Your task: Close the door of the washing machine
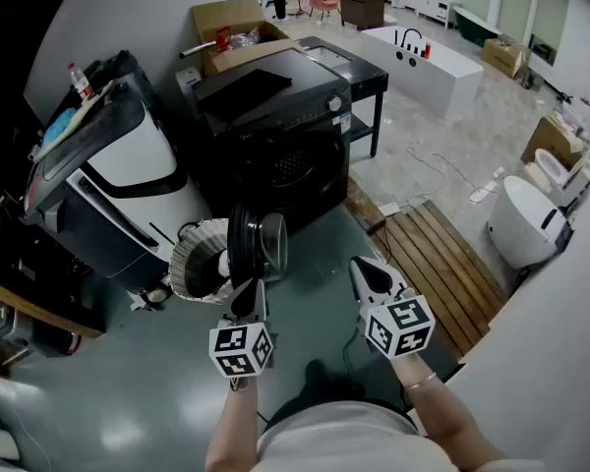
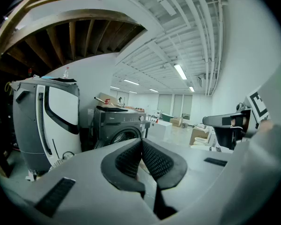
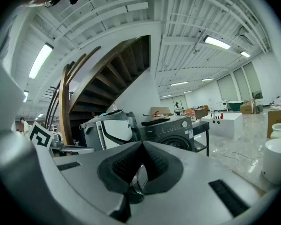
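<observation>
A dark front-loading washing machine [image 1: 275,131] stands in the middle of the head view. Its round door [image 1: 258,244] hangs swung out towards me, glass bowl facing right. My left gripper [image 1: 248,293] is shut with nothing in it, its tips just below the door's near edge; whether they touch it I cannot tell. My right gripper [image 1: 370,275] is also shut and empty, to the right of the door and apart from it. The left gripper view shows the closed pads [image 2: 141,148] with the washing machine [image 2: 118,128] beyond. In the right gripper view the machine [image 3: 171,132] stands past the closed pads [image 3: 143,149].
A white laundry basket [image 1: 199,262] sits left of the door. A large grey and white appliance [image 1: 118,180] stands at the left. Behind are a cardboard box [image 1: 231,28] and a black table [image 1: 359,67]. A wooden slat platform [image 1: 442,264] and a white tub [image 1: 526,222] lie to the right.
</observation>
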